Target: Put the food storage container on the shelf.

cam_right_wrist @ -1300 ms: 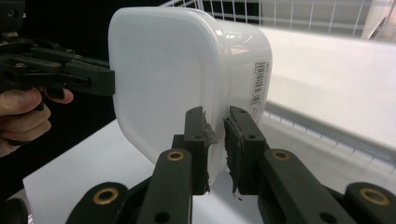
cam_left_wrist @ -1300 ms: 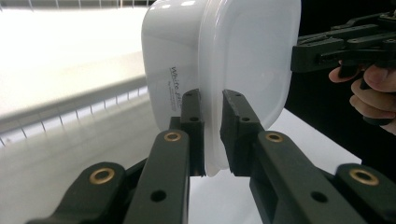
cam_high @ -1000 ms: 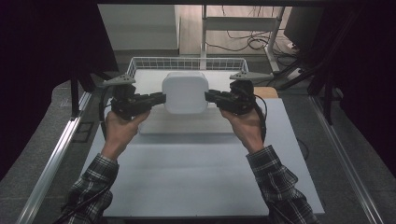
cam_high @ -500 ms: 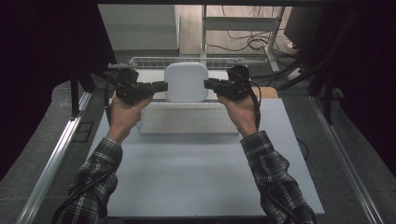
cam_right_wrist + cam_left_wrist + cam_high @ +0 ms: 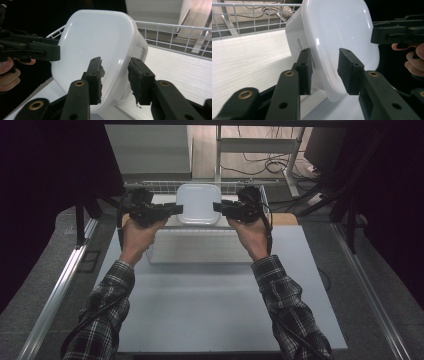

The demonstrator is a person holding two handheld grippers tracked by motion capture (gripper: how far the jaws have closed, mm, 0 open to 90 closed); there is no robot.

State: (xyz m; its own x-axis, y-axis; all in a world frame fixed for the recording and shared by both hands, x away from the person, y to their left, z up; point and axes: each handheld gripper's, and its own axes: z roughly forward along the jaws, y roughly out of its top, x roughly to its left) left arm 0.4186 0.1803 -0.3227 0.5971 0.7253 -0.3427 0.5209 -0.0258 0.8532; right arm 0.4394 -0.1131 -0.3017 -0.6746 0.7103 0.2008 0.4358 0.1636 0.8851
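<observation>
A white plastic container (image 5: 199,202) hangs tilted on edge above the wire basket (image 5: 150,185), its open side toward the person. My left gripper (image 5: 177,210) is shut on its left rim and my right gripper (image 5: 218,207) on its right rim. In the left gripper view, the container (image 5: 337,32) has its wall and rim between the two black jaws of the left gripper (image 5: 324,72). The right gripper view shows the same hold from the other side, the right gripper (image 5: 115,77) clamping the container (image 5: 100,37) at its rim.
The white wire basket (image 5: 249,15) has a pale ribbed floor (image 5: 180,67) and stands at the table's far edge. A pale flat panel (image 5: 200,247) lies in front of it on the grey table (image 5: 210,305). Dark curtains flank both sides, and cables lie on the floor behind.
Both grippers have carried the container away from the person, from over the flat panel to above the wire basket. The arms have stretched farther forward.
</observation>
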